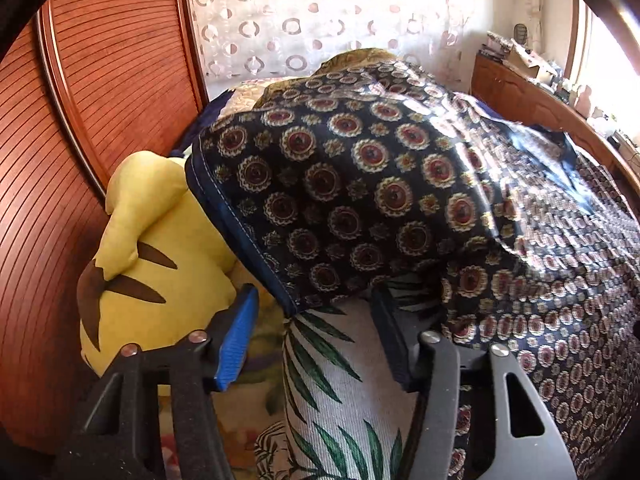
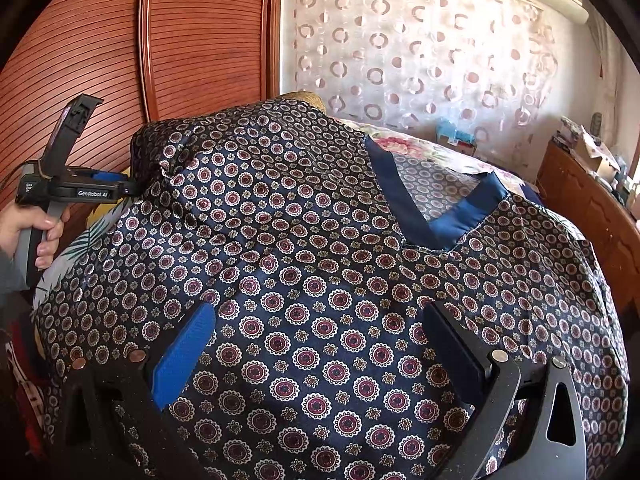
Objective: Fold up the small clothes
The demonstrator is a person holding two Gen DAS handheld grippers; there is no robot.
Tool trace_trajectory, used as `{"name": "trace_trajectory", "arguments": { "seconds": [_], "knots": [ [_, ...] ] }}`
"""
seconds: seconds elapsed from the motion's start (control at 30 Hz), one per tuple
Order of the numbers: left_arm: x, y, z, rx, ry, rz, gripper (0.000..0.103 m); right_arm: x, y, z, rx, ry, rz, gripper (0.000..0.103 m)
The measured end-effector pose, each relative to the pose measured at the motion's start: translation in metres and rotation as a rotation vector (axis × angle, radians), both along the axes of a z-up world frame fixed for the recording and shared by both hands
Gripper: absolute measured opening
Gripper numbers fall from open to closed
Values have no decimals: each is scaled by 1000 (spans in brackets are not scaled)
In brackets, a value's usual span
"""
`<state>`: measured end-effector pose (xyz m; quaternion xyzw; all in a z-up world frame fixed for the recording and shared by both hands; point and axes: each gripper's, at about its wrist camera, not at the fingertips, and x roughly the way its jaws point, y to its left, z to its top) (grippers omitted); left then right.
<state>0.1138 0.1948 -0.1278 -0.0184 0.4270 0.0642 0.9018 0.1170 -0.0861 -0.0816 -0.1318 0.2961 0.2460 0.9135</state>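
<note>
A dark blue satin top (image 2: 320,264) with red and white medallions lies spread over the bed, its plain blue V-neck band (image 2: 420,216) toward the far side. My right gripper (image 2: 320,336) is open above the garment's near part, holding nothing. In the left wrist view the top's sleeve (image 1: 340,200) hangs draped just past my left gripper (image 1: 316,300), whose fingers stand apart; the right finger tip is under the cloth. In the right wrist view the left gripper (image 2: 128,190) meets the bunched sleeve edge at the far left.
A yellow plush toy (image 1: 156,248) sits at the left beside a white leaf-print cloth (image 1: 332,380). A wooden slatted wardrobe (image 2: 180,40) stands behind. A patterned curtain (image 2: 420,48) hangs at the back, and a wooden headboard with clutter (image 2: 592,184) is on the right.
</note>
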Motion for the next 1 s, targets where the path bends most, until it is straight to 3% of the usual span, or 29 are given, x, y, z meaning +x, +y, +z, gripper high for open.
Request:
{"name": "trace_trajectory", "arguments": {
  "seconds": [0.1, 0.17, 0.23, 0.5, 0.7, 0.9, 1.0],
  "knots": [
    [1, 1, 0, 10, -5, 0, 37, -1, 3, -2, -9, -7, 4, 103],
    [2, 2, 1, 24, -6, 2, 18, -2, 5, -4, -14, -11, 8, 103],
    [3, 4, 1, 20, -10, 0, 9, -3, 5, -5, -16, -11, 12, 103],
    [-10, 4, 31, 8, -107, -19, 4, -3, -1, -6, 1, -3, 10, 103],
    [-18, -6, 81, 2, -230, -45, 3, -3, -2, -6, 7, 0, 8, 103],
    [7, -45, 139, 4, -330, -168, 3, -2, -7, -5, 31, 6, -7, 103],
    [23, -75, 151, -6, -348, -246, 3, -2, -11, -3, 43, 12, -19, 103]
  ]
}}
